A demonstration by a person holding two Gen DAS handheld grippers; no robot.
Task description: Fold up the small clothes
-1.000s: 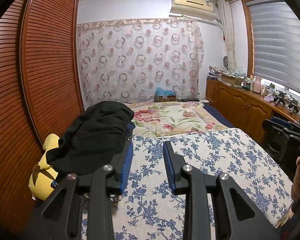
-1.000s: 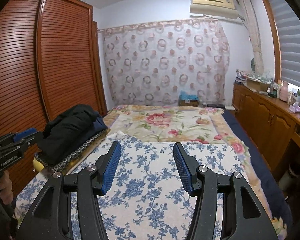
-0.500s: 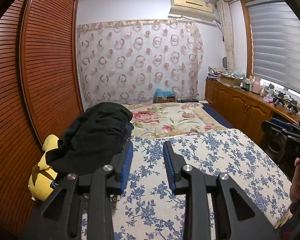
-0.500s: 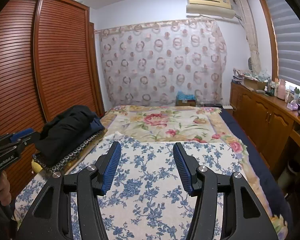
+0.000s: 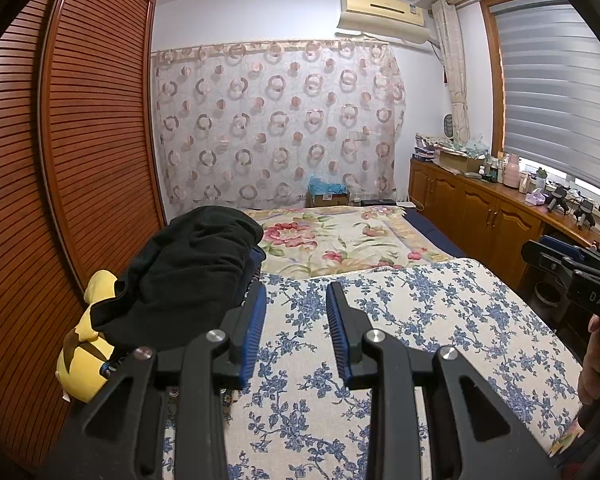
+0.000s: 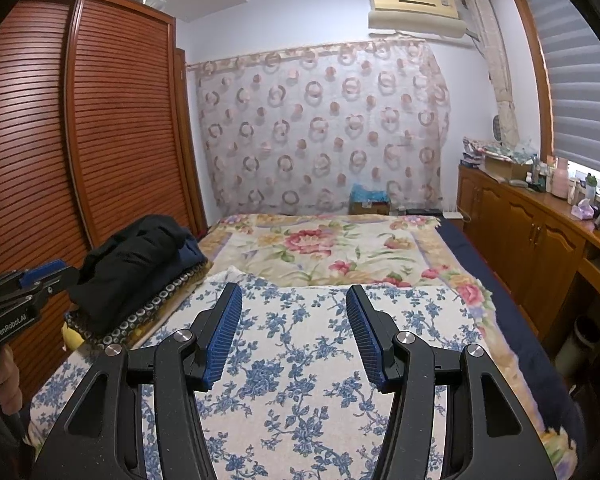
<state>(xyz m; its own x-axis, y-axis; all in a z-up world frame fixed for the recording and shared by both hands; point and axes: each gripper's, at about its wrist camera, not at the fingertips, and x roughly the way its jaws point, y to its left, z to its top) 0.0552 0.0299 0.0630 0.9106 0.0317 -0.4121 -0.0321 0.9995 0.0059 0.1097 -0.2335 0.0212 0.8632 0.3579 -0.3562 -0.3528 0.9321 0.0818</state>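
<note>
Both grippers hang over the near end of the bed, nothing between the fingers of either. Left gripper [image 5: 295, 300]: jaws apart with a narrow gap, blue pads facing each other over the blue-flowered sheet [image 5: 400, 320]. Right gripper [image 6: 293, 300]: jaws apart, wider gap, same sheet below.

Clothes pile [image 5: 188, 272]: dark garments heaped on the left side of the bed, against the slatted wardrobe [image 5: 80, 140], black piece on top, a navy one under it. From the right wrist view the pile [image 6: 136, 256] sits on a ring-patterned cloth [image 6: 156, 308]. Left gripper's left finger is just beside the pile; cannot tell if it touches. A yellow soft toy [image 5: 80, 356] pokes out at the pile's near left.

Far half of the bed: rose-print blanket [image 5: 340, 236].
</note>
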